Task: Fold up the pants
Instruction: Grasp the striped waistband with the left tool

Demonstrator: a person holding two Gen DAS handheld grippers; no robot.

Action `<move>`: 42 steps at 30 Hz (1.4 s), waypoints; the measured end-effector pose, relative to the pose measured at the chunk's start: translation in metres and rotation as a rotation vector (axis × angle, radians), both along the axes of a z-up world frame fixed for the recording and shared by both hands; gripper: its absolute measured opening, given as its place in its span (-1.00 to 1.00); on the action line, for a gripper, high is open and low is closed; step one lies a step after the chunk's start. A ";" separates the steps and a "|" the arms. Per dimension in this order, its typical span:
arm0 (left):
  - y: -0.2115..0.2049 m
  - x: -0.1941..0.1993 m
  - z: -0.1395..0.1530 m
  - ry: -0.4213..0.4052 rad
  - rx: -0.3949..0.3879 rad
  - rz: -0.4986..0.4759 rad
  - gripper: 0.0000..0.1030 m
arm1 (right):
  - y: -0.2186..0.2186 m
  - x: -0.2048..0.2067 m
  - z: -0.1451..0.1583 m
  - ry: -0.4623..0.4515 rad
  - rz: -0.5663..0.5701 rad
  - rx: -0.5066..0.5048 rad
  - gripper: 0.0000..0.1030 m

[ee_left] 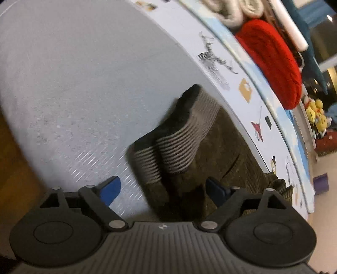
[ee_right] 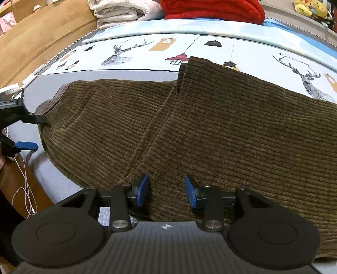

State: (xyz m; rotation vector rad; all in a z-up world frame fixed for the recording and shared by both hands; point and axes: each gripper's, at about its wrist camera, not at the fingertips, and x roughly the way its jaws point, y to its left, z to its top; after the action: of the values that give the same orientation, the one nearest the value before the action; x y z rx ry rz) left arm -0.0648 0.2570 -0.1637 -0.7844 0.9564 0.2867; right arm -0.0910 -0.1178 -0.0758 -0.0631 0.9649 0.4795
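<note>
Item: pants (ee_right: 210,126), brown-olive corduroy, spread on a bed (ee_right: 69,185) over a plain grey sheet, far edge reaching a printed cover (ee_right: 252,50) with deer and lamp motifs. One layer is folded across the other; its edge runs diagonally through the middle of the right wrist view. Ribbed grey-brown waistband (ee_left: 179,139) at the left end, bunched and raised in the left wrist view.

Left gripper (ee_left: 164,189): jaws spread wide, holding nothing. Blue pads sit either side of the waistband end; the pad (ee_left: 217,191) on the pants side lies over corduroy, the other over bare sheet. Whether either touches fabric cannot be told. The same gripper shows at the left edge of the right wrist view (ee_right: 29,132), at the waistband corner.

Right gripper (ee_right: 166,192): jaws parted moderately, empty, low over the near edge of the pants, corduroy visible between the blue pads.

Surroundings: red blanket (ee_right: 212,10) and white folded bedding (ee_right: 124,10) at the far side of the bed; yellow plush toys (ee_left: 316,116); white cable (ee_right: 25,189) hanging beside the bed; wooden panel (ee_right: 42,35).
</note>
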 end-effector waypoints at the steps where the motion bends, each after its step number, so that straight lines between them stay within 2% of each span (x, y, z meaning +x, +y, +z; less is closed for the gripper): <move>1: -0.005 0.005 0.001 -0.008 0.032 -0.028 0.77 | 0.000 0.000 0.000 0.000 -0.001 0.000 -0.20; 5: -0.023 0.015 -0.001 -0.027 0.134 -0.072 0.71 | 0.001 -0.001 0.000 -0.001 -0.008 -0.001 -0.20; 6: -0.026 0.016 -0.001 -0.025 0.159 -0.075 0.61 | 0.001 -0.001 0.000 -0.003 -0.009 -0.002 -0.20; 7: -0.027 0.016 0.000 -0.021 0.183 -0.066 0.43 | 0.001 -0.001 0.001 -0.004 -0.009 -0.002 -0.20; 8: -0.025 0.013 0.003 -0.023 0.180 -0.051 0.30 | 0.001 -0.002 0.001 -0.006 -0.010 -0.003 -0.20; 10: -0.015 0.007 0.009 -0.056 0.110 0.006 0.24 | 0.001 -0.002 0.001 -0.005 -0.010 -0.002 -0.20; 12: -0.002 -0.003 0.016 -0.121 -0.006 0.064 0.28 | 0.001 -0.002 0.001 -0.006 -0.011 -0.001 -0.20; 14: 0.004 -0.004 0.013 -0.140 -0.066 0.086 0.55 | 0.001 -0.003 0.000 -0.008 -0.010 -0.002 -0.20; 15: 0.004 -0.001 0.007 -0.106 -0.065 0.081 0.58 | 0.001 -0.003 0.000 -0.009 -0.010 -0.003 -0.20; 17: -0.001 0.007 -0.006 -0.001 0.004 0.048 0.54 | 0.001 -0.003 0.000 -0.009 -0.009 -0.003 -0.20; 19: -0.013 0.011 -0.004 -0.011 0.083 0.006 0.58 | 0.000 -0.002 0.000 -0.008 -0.011 -0.001 -0.20; 22: -0.020 0.016 -0.004 -0.013 0.118 -0.020 0.60 | 0.000 -0.003 0.000 -0.009 -0.012 -0.001 -0.20; 24: -0.023 0.019 -0.005 -0.025 0.125 -0.027 0.53 | 0.001 -0.003 0.000 -0.012 -0.011 -0.003 -0.20; 26: -0.026 0.018 -0.005 -0.026 0.150 -0.025 0.24 | 0.001 -0.004 0.000 -0.013 -0.010 -0.003 -0.20; 29: -0.022 0.009 0.007 -0.063 0.167 -0.010 -0.03 | 0.000 -0.004 0.001 -0.014 -0.007 -0.003 -0.20; 31: -0.020 0.003 0.017 -0.124 0.149 0.003 -0.04 | 0.000 -0.004 0.001 -0.013 -0.008 -0.001 -0.20; 33: -0.015 0.002 0.018 -0.136 0.107 0.017 0.03 | 0.001 -0.004 0.001 -0.013 -0.007 -0.003 -0.20; 35: -0.007 0.006 0.002 -0.072 0.046 0.052 0.20 | 0.001 -0.004 0.001 -0.014 -0.005 -0.007 -0.20; 36: -0.005 0.007 -0.006 -0.038 0.018 0.061 0.19 | 0.002 -0.004 0.001 -0.015 -0.004 -0.008 -0.20; 39: -0.010 0.010 -0.004 -0.048 0.062 0.037 0.18 | 0.001 -0.004 0.002 -0.013 -0.004 -0.005 -0.20; 42: -0.016 0.010 0.000 -0.049 0.119 0.021 -0.02 | 0.000 -0.004 0.003 -0.013 -0.004 -0.002 -0.20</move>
State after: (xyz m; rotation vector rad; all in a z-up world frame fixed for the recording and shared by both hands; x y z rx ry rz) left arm -0.0548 0.2407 -0.1638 -0.6902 0.8778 0.3385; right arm -0.0946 -0.1182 -0.0730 -0.0659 0.9526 0.4745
